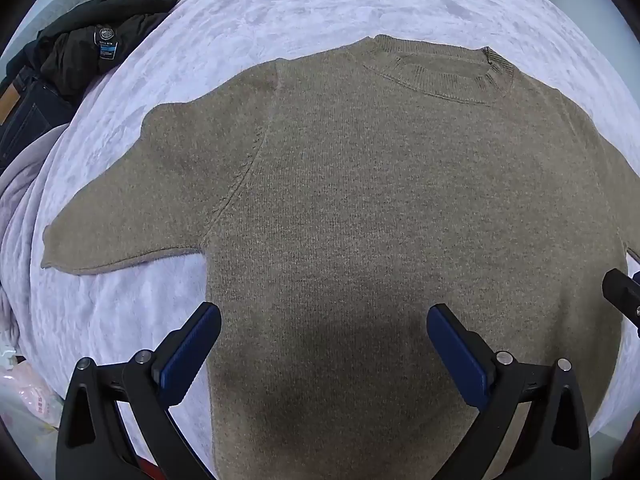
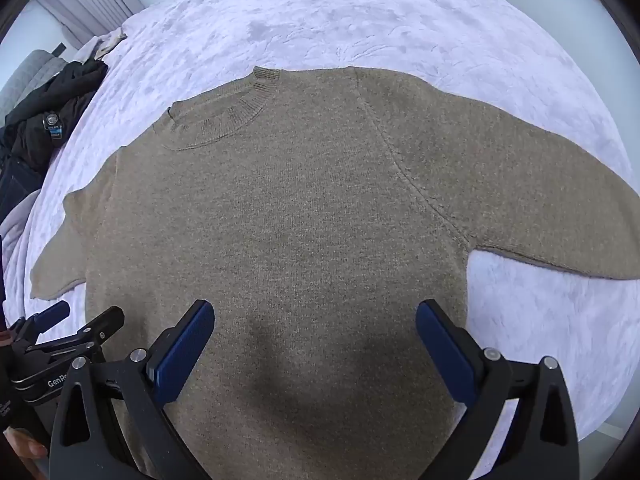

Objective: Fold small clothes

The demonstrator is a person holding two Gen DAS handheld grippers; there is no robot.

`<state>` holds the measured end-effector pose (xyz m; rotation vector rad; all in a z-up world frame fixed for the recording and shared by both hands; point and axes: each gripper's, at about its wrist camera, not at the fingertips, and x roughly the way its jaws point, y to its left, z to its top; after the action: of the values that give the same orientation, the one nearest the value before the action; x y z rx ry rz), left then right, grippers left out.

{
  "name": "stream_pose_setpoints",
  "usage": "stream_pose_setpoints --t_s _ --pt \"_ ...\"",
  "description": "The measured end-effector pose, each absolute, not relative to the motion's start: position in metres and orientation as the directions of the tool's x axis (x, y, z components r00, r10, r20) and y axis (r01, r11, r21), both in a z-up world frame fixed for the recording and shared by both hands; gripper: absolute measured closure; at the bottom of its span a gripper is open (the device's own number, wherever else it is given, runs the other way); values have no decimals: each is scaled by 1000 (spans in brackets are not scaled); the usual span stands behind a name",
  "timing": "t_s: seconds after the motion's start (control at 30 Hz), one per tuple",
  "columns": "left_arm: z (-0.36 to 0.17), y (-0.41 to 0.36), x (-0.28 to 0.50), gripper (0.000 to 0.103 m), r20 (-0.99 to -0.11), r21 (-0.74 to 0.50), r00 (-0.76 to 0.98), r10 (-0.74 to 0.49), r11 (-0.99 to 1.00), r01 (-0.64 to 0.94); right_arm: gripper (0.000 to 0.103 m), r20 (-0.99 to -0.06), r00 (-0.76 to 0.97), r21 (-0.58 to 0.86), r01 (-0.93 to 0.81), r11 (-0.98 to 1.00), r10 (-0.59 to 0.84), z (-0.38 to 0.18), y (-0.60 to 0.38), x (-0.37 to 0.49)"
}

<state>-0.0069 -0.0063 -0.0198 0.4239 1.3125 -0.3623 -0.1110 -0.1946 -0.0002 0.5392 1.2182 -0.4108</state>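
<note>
A brown knit sweater (image 1: 380, 208) lies flat on a pale lilac fleece bedspread (image 1: 280, 12), collar at the far end and both short sleeves spread out. It also shows in the right wrist view (image 2: 304, 220). My left gripper (image 1: 324, 316) is open and empty above the sweater's lower body, near its left edge. My right gripper (image 2: 316, 312) is open and empty above the lower body toward its right edge. The left gripper (image 2: 82, 316) shows at the lower left of the right wrist view. The hem is hidden below both views.
A pile of dark clothes (image 1: 80, 52) with jeans lies at the bed's far left edge, also in the right wrist view (image 2: 44, 120). A grey blanket (image 1: 24, 184) hangs off the left side. The bedspread (image 2: 540, 320) lies bare to the right of the sweater.
</note>
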Motion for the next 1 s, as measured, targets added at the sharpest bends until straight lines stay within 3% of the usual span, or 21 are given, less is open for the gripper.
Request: stream_pose_setpoints --t_s 1.0 --pt "-29 -5 -5 0 -979 98 202 -1 874 477 2 -953 301 171 572 802 -12 -4 -192 -115"
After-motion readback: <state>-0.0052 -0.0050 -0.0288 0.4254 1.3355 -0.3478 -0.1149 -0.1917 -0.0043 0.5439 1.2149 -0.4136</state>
